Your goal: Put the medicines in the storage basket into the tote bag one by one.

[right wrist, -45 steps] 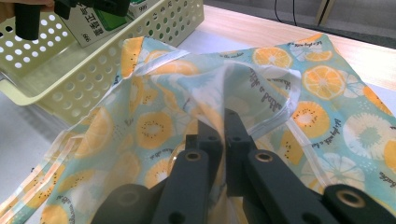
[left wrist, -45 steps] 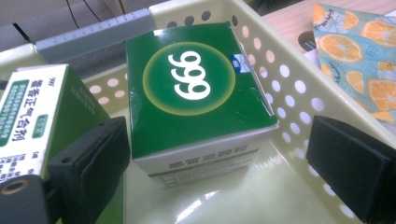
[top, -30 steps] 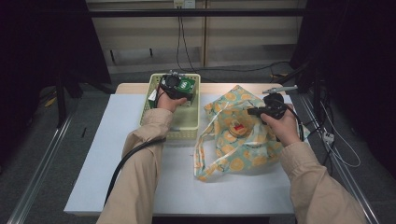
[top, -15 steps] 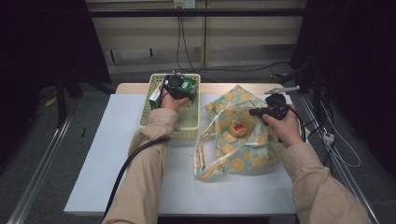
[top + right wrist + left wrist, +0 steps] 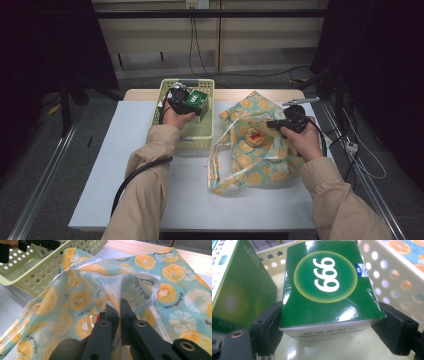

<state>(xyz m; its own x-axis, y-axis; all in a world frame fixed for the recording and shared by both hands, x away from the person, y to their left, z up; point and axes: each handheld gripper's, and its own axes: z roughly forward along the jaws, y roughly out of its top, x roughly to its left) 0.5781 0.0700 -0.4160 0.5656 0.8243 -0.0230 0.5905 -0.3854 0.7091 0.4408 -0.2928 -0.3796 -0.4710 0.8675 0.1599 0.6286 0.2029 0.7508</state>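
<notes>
Closing in since a second ago, the left gripper (image 5: 186, 102) has just drawn its jaws nearer around the green box (image 5: 325, 282) inside the yellow basket (image 5: 192, 144), and the left hand (image 5: 175, 117) has shifted slightly across the basket. From the left gripper view, both black pads (image 5: 268, 327) now flank the carton and appear to touch its sides, so the grasp looks nearly made and a lift could follow, likely toward the bag. Beside it in the basket stands a second green carton (image 5: 242, 287), close enough to get nudged, and the perforated basket wall rises just beyond. Further right, the fruit-print cloth bag (image 5: 260, 150) lies on the white table cover (image 5: 115, 165), touching the basket's side. At far right, the right gripper (image 5: 280, 123) is clamped tight on a fold of the bag's rim (image 5: 130, 287), jaws together on the cloth, holding the mouth raised. Loose straps trail toward the table's near edge, a possible snag.
</notes>
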